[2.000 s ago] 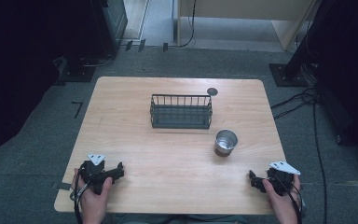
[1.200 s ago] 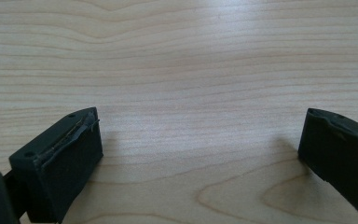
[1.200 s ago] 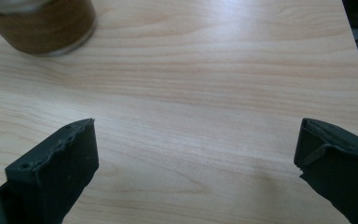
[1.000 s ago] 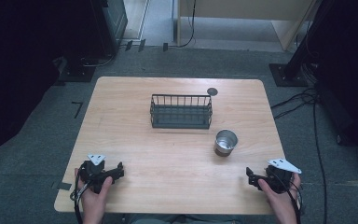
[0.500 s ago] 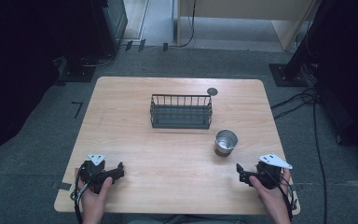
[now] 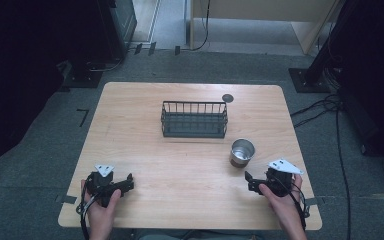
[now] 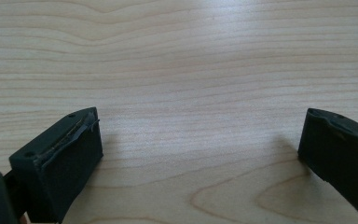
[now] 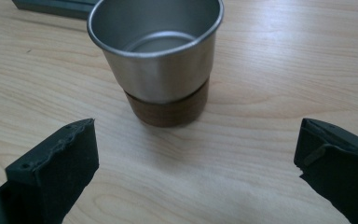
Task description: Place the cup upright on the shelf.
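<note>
High view shows a pale wooden counter (image 6: 190, 150) with a dark wire basket (image 6: 194, 119) standing upright near its middle toward the far edge, and a small dark round disc (image 6: 227, 98) lying just beyond the basket's right end. A steel cup (image 6: 242, 152) with a brown base band stands upright to the right of and nearer than the basket, apart from it. The left tongs (image 6: 125, 183) rest low at the near left corner of the counter, held in the person's left hand (image 6: 102, 207), well apart from everything else. In the left gripper view its jaws stand wide apart over bare wood grain, with nothing between them. The right tongs (image 6: 250, 181) are held in the right hand (image 6: 280, 200) at the near right, close to the cup and pointing toward it. In the right gripper view the jaws are spread wide, and the cup (image 8: 161, 56) stands just ahead of them, centred between them but not touched by either; its inside looks empty, and a corner of the basket's base (image 8: 56, 7) shows behind it.
</note>
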The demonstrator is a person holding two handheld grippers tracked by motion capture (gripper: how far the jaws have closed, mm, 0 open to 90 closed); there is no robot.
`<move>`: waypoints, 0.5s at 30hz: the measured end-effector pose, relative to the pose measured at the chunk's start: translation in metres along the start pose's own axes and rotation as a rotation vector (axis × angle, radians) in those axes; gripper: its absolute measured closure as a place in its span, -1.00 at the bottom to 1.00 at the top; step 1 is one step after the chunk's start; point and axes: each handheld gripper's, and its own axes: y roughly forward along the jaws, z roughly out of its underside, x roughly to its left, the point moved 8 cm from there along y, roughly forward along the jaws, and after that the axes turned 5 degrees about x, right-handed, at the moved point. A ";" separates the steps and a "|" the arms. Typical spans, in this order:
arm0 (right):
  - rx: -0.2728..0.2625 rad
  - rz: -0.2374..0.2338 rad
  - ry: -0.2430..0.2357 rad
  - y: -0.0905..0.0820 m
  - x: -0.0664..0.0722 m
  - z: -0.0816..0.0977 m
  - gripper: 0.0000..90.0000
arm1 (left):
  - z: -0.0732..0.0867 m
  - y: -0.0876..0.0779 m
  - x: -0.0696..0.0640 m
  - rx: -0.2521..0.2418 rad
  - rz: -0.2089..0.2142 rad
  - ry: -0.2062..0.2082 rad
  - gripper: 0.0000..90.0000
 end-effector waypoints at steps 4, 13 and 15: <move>-0.006 -0.003 -0.006 0.004 0.004 -0.007 -1.00 | 0.000 0.000 0.000 0.000 0.000 0.000 -1.00; -0.017 -0.018 -0.027 0.015 0.011 -0.032 -1.00 | 0.001 -0.001 -0.001 0.001 0.005 0.008 -1.00; -0.016 -0.021 -0.030 0.016 0.012 -0.034 -1.00 | 0.001 -0.001 -0.001 0.001 0.005 0.008 -1.00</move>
